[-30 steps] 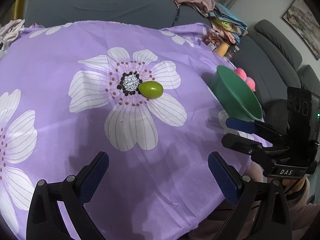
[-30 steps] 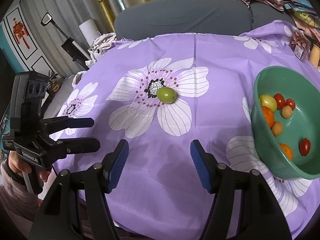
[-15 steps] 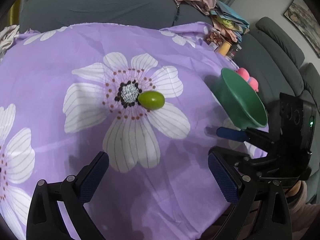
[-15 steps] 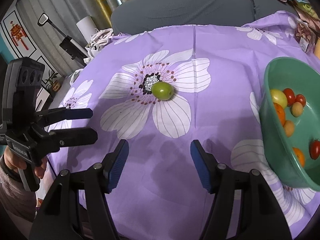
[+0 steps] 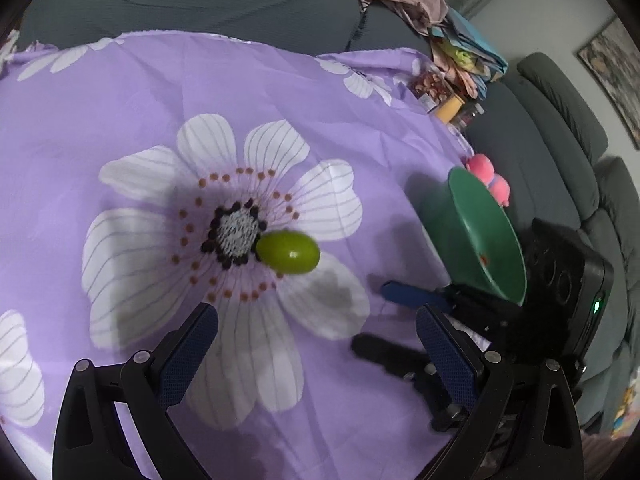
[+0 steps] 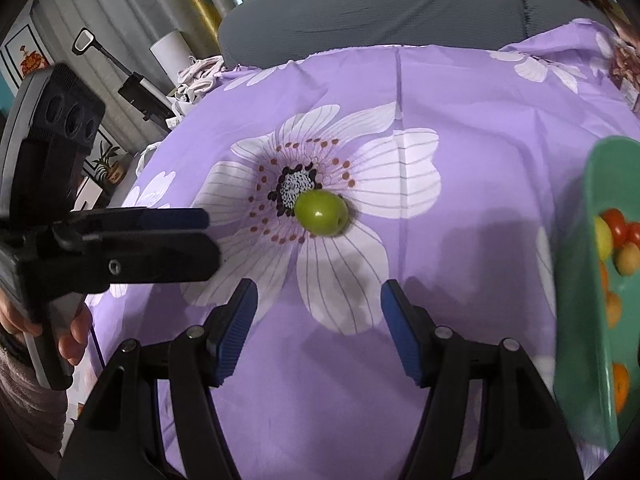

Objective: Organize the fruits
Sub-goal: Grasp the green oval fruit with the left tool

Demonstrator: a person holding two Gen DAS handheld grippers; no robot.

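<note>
Right gripper gapes half-wide, empty; left gripper spread, empty too. Centre frame, smooth round green fruit on slippery purple flowered cloth: clip it off-centre and it likely rolls.

A fruit is seen lying on the cloth, just beside the middle of a printed flower. A bowl is found well to the right of it, near the cloth's edge, with more small fruits lying in it. A sofa is seen behind the cloth, and both grippers are held in front of the fruit, the left gripper on the left and the right gripper on the right.
</note>
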